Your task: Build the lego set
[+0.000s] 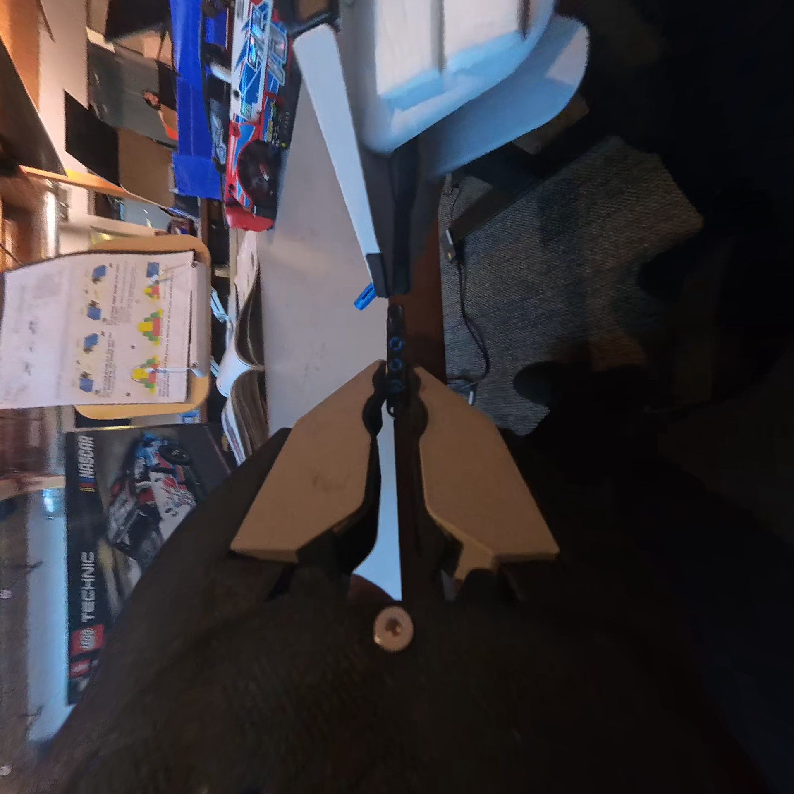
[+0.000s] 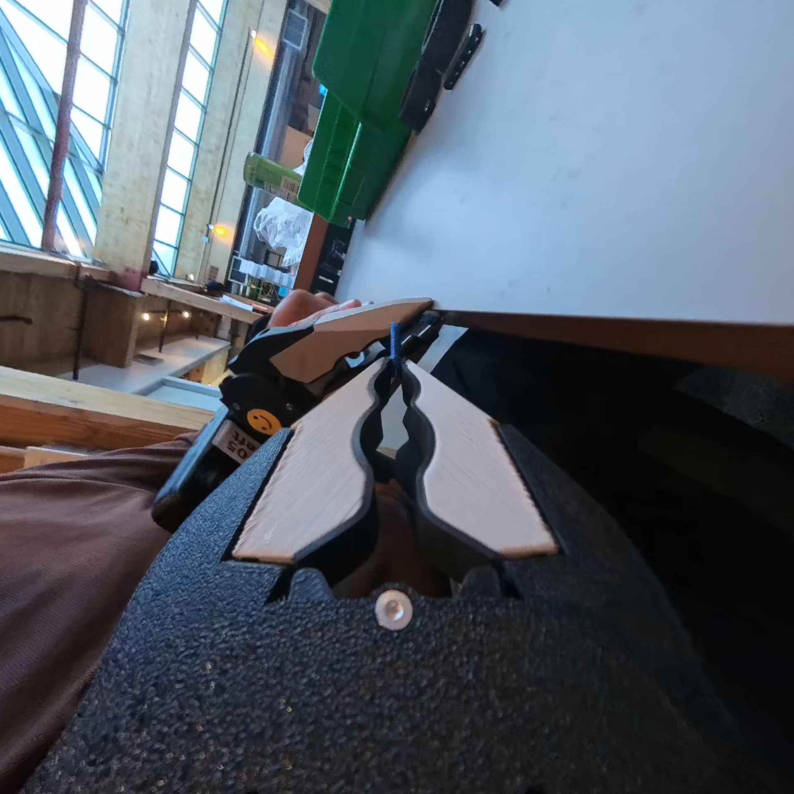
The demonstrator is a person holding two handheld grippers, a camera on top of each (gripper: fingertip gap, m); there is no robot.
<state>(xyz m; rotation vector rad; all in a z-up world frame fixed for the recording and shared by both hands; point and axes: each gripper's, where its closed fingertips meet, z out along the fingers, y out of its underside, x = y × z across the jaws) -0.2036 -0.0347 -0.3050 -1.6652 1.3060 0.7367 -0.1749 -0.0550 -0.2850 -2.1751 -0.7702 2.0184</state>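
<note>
In the left wrist view my left gripper (image 1: 395,374) is shut on a black beam (image 1: 395,335) with blue pins in its holes, held at the white table's (image 1: 318,258) edge. My right gripper's finger (image 1: 343,142) reaches in from above; a blue pin (image 1: 364,296) sticks out at its tip, just short of the beam's end. In the right wrist view my right gripper (image 2: 394,365) is shut on the blue pin (image 2: 394,339). The left gripper (image 2: 356,339) lies just beyond it, the black beam (image 2: 423,328) showing at its tip against the table edge (image 2: 601,339).
A red and blue race car model (image 1: 258,107), a blue bin (image 1: 193,107), an instruction sheet on a stand (image 1: 99,326), an open manual (image 1: 245,343) and the set's box (image 1: 142,537) stand at the table's far side. Green bins (image 2: 356,129) and a black part (image 2: 464,56) lie farther along. Some 4 centimetres of space lies between my two pairs of fingers.
</note>
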